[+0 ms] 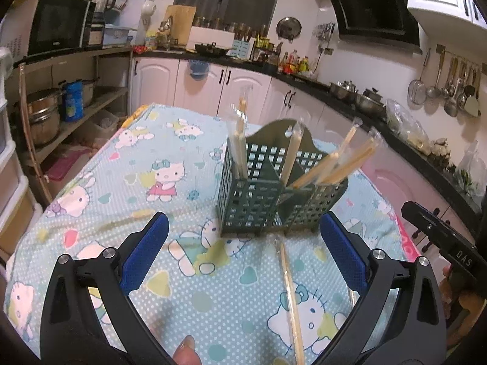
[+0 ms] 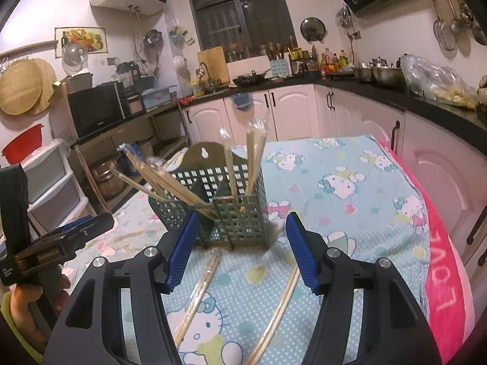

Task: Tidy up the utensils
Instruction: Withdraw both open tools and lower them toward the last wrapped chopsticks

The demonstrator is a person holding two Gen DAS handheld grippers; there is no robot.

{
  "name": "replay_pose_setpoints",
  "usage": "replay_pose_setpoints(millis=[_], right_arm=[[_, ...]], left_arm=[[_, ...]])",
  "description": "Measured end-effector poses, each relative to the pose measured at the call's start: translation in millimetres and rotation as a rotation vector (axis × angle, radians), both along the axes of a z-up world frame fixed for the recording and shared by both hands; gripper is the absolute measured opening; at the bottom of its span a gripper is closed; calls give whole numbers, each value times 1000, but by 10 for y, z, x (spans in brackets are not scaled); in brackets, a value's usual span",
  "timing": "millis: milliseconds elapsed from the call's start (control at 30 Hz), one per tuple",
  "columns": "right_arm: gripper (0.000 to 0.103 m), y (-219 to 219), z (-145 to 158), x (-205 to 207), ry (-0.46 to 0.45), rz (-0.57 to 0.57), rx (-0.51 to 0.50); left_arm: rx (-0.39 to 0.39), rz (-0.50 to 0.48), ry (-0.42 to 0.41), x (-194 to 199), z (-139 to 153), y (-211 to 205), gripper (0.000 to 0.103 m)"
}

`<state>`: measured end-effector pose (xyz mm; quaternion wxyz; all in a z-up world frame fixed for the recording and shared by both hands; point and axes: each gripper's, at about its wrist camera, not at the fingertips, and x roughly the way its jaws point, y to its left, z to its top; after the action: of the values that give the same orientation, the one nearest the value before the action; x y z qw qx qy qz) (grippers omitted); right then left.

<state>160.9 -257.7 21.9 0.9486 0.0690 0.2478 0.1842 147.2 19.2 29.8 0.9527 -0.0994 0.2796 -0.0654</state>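
A dark green lattice utensil holder (image 1: 252,197) (image 2: 240,213) stands on the table with several wrapped chopstick pairs (image 1: 341,161) (image 2: 164,179) leaning in its compartments. In the left wrist view a wrapped chopstick pair (image 1: 290,298) lies on the cloth in front of the holder, and another lies blurred at the left (image 1: 121,222). In the right wrist view two wrapped pairs lie flat, one (image 2: 197,292) to the left and one (image 2: 280,307) to the right. My left gripper (image 1: 243,222) is open and empty above the cloth. My right gripper (image 2: 240,225) is open and empty, close to the holder.
The table carries a light blue cartoon-cat cloth (image 1: 170,152) with a pink towel (image 2: 447,279) along its right edge. White cabinets (image 1: 243,85) and a black counter with pots (image 1: 359,97) run behind and to the right. A shelf with a microwave (image 1: 57,24) stands left.
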Motion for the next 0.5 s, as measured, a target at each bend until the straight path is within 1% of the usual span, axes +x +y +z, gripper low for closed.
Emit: replay_pose_setpoints(millis=[267,500], right_arm=[[58,-55,-217,55,59,-1,-24],[58,-116,-454,174,143,-18,-53]], left_arm=[[18,-17,52,78,-196,-105,91],[26,-41,111,170,-400,-244,91]])
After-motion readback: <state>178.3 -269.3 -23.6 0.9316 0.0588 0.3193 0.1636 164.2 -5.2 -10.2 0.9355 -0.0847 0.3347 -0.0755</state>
